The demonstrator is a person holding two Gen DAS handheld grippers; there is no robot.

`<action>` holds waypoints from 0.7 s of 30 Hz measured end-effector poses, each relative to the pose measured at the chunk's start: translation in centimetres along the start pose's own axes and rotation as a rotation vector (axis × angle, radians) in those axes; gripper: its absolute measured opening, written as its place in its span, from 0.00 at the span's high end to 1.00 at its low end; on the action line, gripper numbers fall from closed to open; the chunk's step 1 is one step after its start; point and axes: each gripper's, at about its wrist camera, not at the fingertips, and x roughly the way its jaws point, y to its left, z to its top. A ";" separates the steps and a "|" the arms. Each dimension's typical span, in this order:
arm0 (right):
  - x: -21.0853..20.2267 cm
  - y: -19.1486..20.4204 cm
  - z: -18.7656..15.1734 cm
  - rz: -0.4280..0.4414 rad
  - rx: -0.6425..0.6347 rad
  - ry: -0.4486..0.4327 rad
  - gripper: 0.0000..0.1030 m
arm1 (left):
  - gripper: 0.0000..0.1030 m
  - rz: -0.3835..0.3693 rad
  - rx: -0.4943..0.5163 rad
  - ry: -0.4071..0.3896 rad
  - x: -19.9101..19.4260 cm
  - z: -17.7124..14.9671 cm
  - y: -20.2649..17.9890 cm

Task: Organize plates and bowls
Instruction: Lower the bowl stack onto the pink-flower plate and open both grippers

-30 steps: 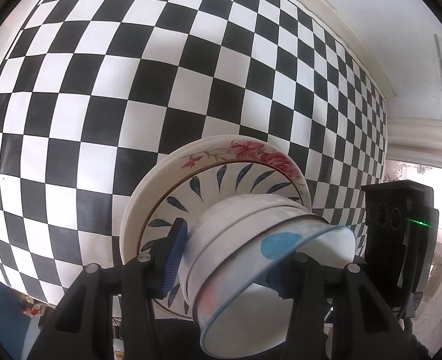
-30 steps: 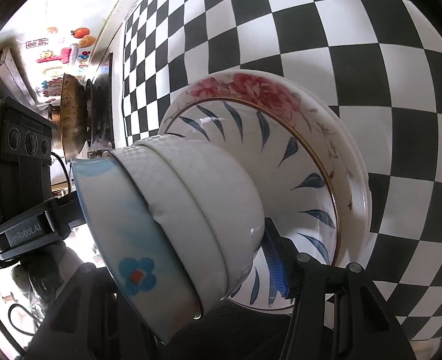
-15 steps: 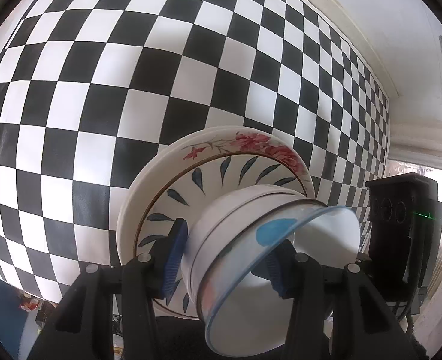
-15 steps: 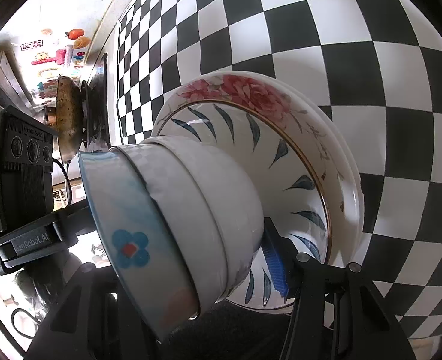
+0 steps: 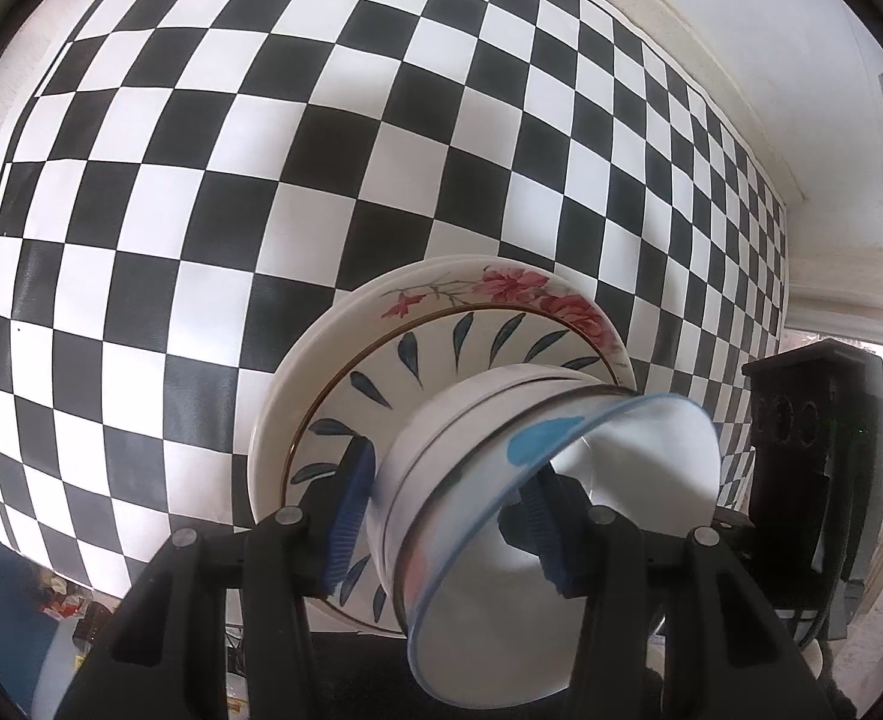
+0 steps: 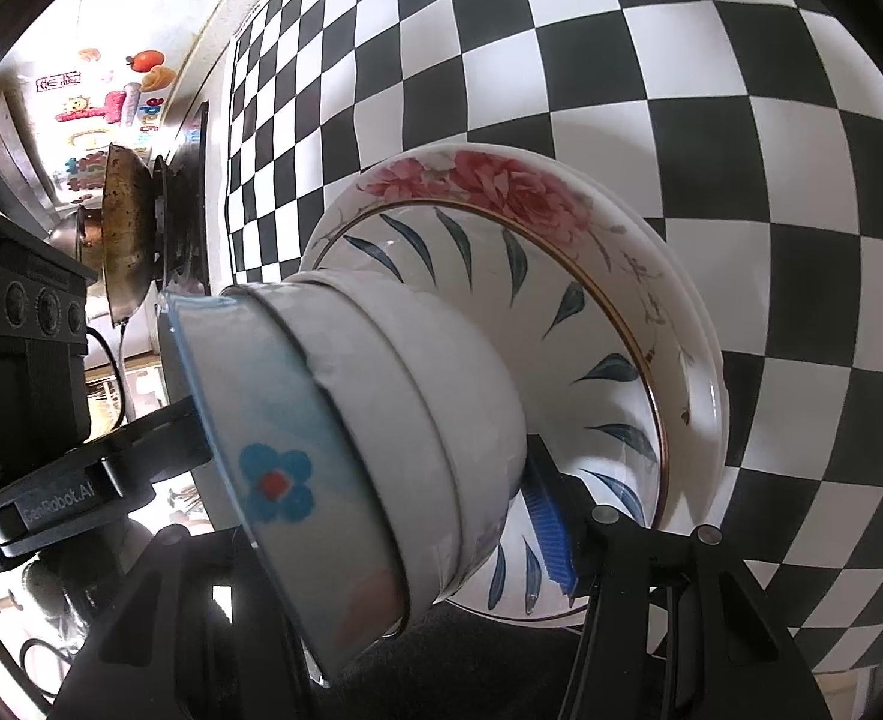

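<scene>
Both grippers, left gripper and right gripper, clamp the nested bowls between half-open jaws.

**My two handheld grippers, up close**

My left gripper has matte black plastic fingers with round silver screws on the knuckles and ribbed blue pads. My right gripper is built the same way. Seen from its camera, the other unit is a black box with three round lenses, white "GenRobot.AI" lettering and a trailing black cable.
</scene>
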 end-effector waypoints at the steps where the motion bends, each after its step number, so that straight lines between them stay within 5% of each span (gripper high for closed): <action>1: -0.1 0.2 -0.1 -0.014 -0.009 -0.001 0.46 | 0.57 0.001 -0.001 -0.001 0.0 0.0 0.0; 13: -2.6 1.5 -0.8 -0.118 -0.069 -0.065 0.46 | 0.57 0.027 -0.007 -0.047 -1.5 -0.7 -0.5; 21: -4.9 2.1 -1.8 -0.193 -0.097 -0.110 0.46 | 0.56 0.132 0.027 -0.146 -4.0 -2.4 -1.5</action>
